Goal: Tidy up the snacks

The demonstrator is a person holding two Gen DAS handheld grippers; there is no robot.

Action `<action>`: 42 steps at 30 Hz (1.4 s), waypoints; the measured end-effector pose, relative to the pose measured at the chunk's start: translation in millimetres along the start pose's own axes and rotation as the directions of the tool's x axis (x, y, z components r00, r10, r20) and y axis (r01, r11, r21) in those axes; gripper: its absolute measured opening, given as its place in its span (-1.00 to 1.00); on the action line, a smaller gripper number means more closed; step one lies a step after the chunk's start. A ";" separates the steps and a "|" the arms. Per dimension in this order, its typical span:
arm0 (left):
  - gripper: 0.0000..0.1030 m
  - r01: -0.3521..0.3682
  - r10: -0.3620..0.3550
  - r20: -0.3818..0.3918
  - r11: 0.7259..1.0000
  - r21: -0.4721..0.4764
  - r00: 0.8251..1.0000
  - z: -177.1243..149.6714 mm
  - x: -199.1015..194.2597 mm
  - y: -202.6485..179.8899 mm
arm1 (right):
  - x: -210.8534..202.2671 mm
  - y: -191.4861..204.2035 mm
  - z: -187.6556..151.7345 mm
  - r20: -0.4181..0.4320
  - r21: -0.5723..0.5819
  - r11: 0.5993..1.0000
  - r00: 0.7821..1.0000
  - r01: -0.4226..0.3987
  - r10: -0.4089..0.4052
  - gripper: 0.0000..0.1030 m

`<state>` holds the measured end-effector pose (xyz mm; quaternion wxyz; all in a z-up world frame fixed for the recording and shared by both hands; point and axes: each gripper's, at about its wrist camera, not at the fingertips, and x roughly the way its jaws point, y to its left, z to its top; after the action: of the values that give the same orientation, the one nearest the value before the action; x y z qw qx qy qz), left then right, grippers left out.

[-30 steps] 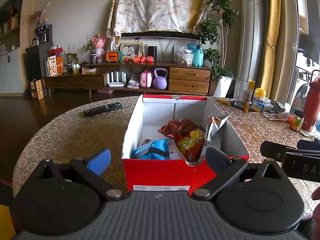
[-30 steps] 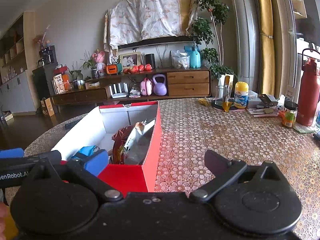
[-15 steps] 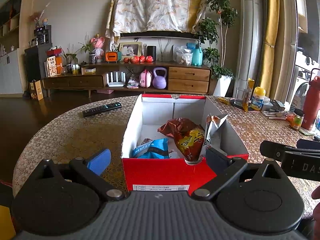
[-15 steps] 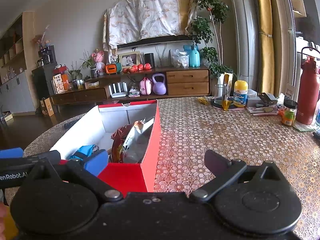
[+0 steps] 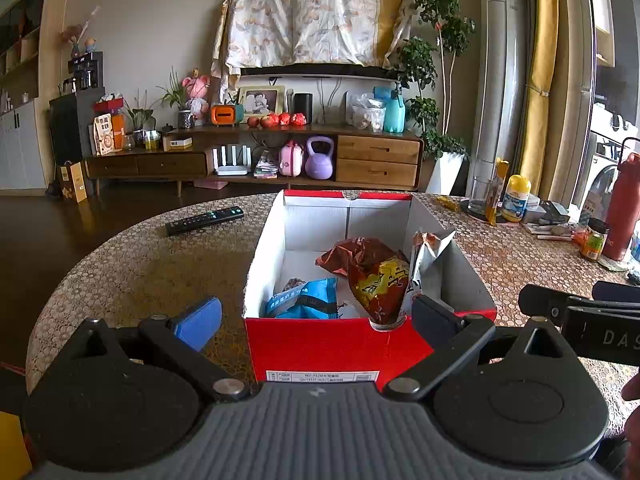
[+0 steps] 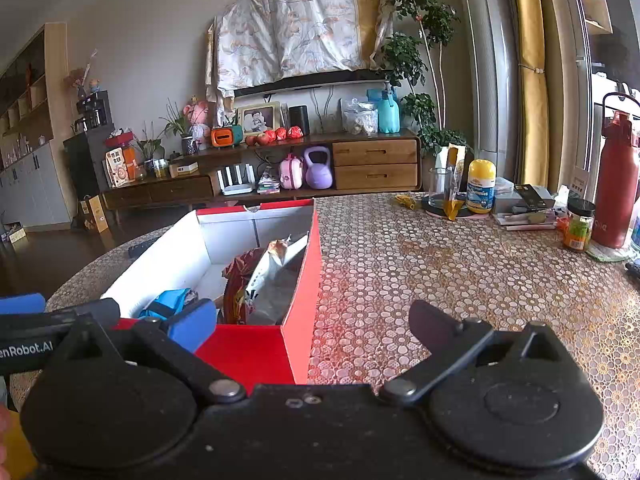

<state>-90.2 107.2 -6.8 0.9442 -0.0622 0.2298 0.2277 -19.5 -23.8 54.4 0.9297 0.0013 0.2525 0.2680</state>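
Both my tools are empty and spread wide. The left tool (image 5: 316, 314) hangs just before the near red wall of the shoe box (image 5: 320, 344), which stands on the counter (image 5: 132, 264). The right tool (image 6: 308, 322) is beside it, over the box's near right corner, more over bare counter.

The snacks are already inside the box: a blue packet (image 5: 306, 300) lies flat near the front left, a brown-red bag (image 5: 372, 272) leans in the middle, and a silver pouch (image 5: 426, 260) stands against the right wall. The box's long axis runs straight away from me, so everything lies ahead and a little below the left tool. I judge the left hand is nearer to the blue packet, while the right hand is nearer to the silver pouch. I see no loose snack outside the box.
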 end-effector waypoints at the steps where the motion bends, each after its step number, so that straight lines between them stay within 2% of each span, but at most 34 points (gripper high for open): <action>1: 0.98 0.000 0.000 0.001 1.000 0.000 1.000 0.2 -0.4 -0.1 | 0.0 0.0 0.0 0.000 0.000 1.000 1.000 0.000 0.000 1.00; 42: 0.98 0.004 -0.004 0.006 1.000 0.013 1.000 3.8 -2.0 -3.0 | -1.4 -1.7 -4.8 -0.007 0.006 1.000 1.000 0.007 -0.007 1.00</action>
<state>-88.9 104.7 -2.5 0.9458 -0.0556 0.2282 0.2245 -21.9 -26.6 50.6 0.9298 0.0022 0.2565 0.2641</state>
